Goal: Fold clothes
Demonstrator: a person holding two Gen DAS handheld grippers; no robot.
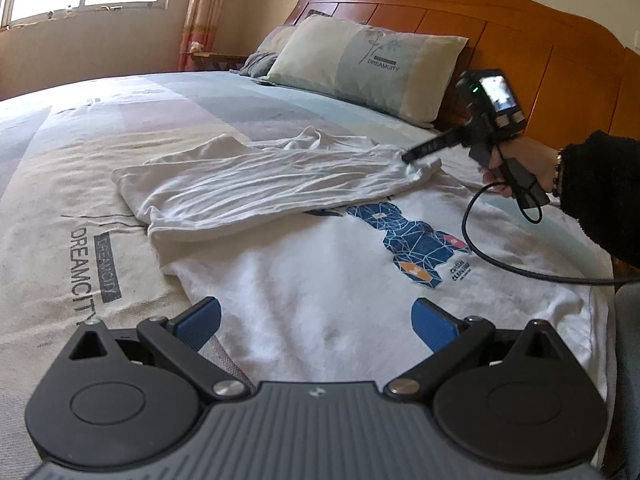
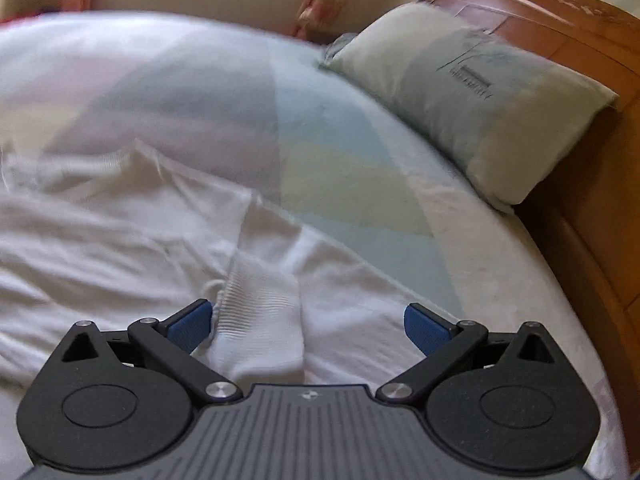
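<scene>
White shirt [image 1: 312, 280] with blue geometric print; pastel colour-block bedsheet [image 1: 168, 96].

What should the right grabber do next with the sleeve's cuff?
Probably close the right grabber on the ribbed cuff. Its jaws stand open with the cuff lying between them, and the sleeve already lies across the white shirt, so a grip would let it be smoothed flat.

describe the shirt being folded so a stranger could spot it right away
Start at the wooden headboard and the pillow in front of it. Just before the pillow, a white shirt lies on the bedsheet. Unlike the sheet, it carries a blue geometric figure print.
</scene>
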